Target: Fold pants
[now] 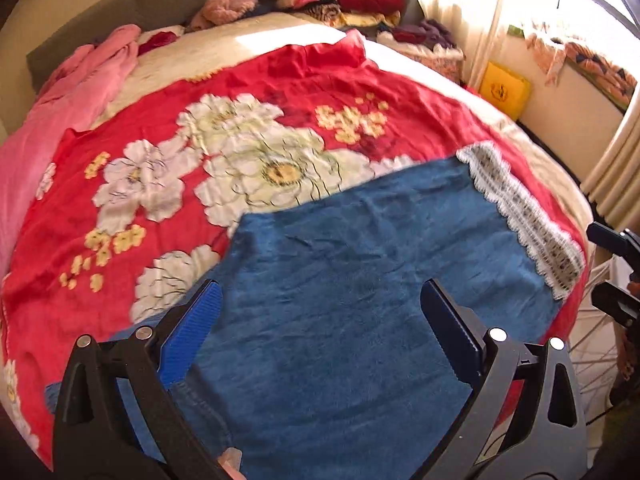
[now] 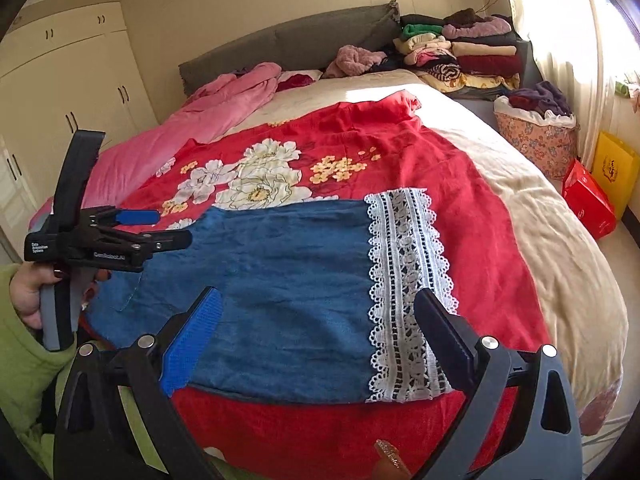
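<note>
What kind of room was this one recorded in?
Most likely a home bedroom: a bed with a grey headboard, built-in wardrobe doors along the wall, and stacks of folded clothes by the window.

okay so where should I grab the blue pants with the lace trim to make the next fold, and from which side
Probably the lace-trimmed hem, approached from the near edge of the bed. The blue pants lie flat on the red floral blanket, so a low pinch at a hem corner suits. The right gripper hangs open over that end, the left gripper near the other.
</note>
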Demonstrator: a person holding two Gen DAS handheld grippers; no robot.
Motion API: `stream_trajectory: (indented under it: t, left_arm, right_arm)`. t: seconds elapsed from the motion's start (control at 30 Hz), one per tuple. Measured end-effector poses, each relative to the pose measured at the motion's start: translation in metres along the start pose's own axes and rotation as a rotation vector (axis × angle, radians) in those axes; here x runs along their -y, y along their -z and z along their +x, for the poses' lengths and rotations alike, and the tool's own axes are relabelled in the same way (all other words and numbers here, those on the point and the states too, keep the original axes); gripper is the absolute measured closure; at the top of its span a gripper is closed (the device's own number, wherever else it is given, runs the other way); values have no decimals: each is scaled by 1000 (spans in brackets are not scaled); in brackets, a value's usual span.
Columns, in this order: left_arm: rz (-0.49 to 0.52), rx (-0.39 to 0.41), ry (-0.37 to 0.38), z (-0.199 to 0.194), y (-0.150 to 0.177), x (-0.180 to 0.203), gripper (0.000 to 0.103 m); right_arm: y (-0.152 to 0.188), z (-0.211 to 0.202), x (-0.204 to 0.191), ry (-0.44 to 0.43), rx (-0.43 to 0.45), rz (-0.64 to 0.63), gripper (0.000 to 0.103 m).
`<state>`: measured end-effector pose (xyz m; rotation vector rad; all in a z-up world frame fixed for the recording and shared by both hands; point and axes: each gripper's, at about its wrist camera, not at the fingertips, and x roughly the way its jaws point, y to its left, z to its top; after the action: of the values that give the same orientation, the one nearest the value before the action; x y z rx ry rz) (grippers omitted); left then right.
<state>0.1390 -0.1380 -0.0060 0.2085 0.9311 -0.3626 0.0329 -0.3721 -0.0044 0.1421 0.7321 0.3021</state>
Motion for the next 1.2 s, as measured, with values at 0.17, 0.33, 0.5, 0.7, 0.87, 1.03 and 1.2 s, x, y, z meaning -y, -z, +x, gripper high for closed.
stream_trajectory:
  t: [0.17,0.33,0.5,0.7,0.87,1.03,1.2]
  left_arm:
    - [33,-80,-46,41,16,-1,10]
    - [40,-101,-43,55,22,-5,10]
    - [-3,-79,-15,36,11,-8,10]
    - [-1,-21,-30,4,-7,-3,10]
    - [16,7,-34,-14,-19,8,10]
    - [61,42,-45,-29,-30,27,10]
    - [103,69,-36,-39,-42,49,10]
  right_arm:
    - [18,40,8,17,-122,22,7]
    - [30,60,8,50,-171,-4,5]
    - [20,32,16,-4,-102,59,6]
    - [10,-5,28,20,-21,77,6]
    - [2,-29,42,41,31,102,6]
    - [-1,-50,50,55,75,108,6]
    - [-4,-69,57,77,115,110,6]
